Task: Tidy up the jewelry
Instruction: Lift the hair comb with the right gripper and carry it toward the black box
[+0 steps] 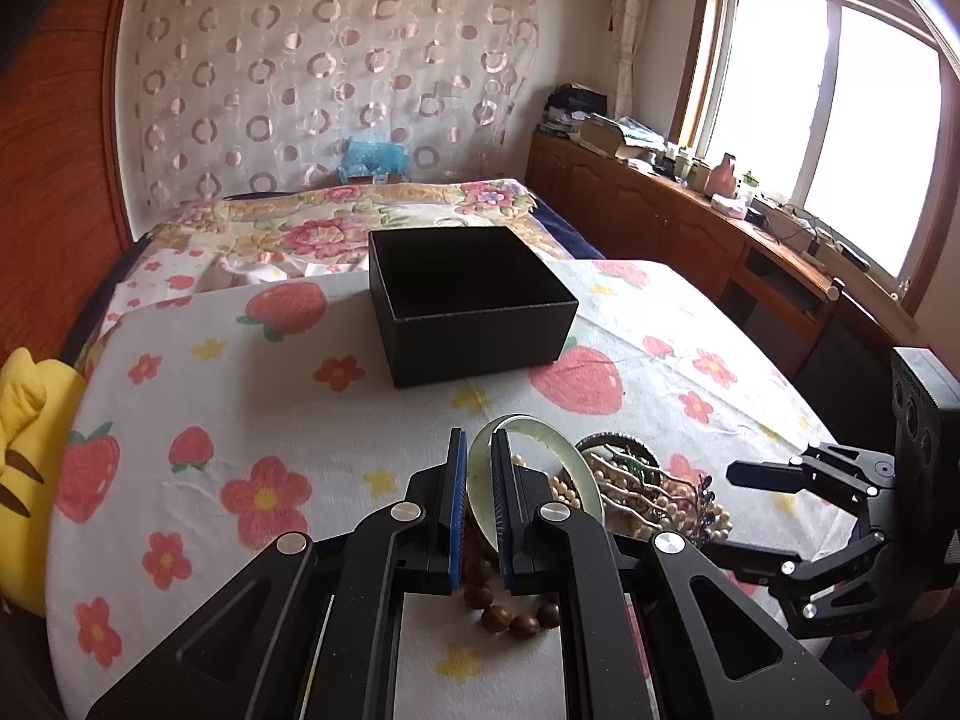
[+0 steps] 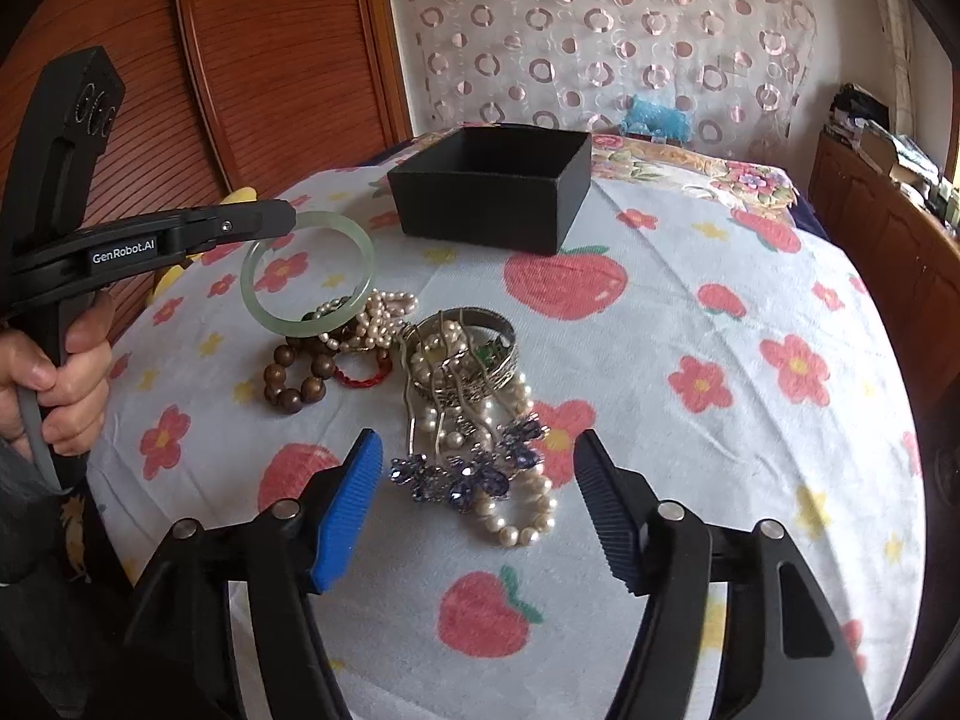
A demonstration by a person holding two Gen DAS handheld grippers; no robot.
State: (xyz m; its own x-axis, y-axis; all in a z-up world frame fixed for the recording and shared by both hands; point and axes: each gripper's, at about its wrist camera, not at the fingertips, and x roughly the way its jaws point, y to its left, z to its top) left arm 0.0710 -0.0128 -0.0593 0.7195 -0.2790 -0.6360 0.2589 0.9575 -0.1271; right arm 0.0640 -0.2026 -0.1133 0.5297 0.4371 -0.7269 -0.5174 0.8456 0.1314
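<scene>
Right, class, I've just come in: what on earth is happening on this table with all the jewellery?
A person is sorting jewellery with a handheld gripper in each hand. The left gripper is shut on a pale green bangle, lifted at one side. The right gripper is open above a purple flower hair comb and pearl strands in the pile. The black box waits behind the pile, open; nothing shows inside it.

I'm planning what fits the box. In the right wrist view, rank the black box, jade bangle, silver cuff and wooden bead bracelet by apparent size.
1. black box, though farthest away
2. jade bangle
3. silver cuff, close to the bangle's size; its nearness makes this unsure
4. wooden bead bracelet
</scene>
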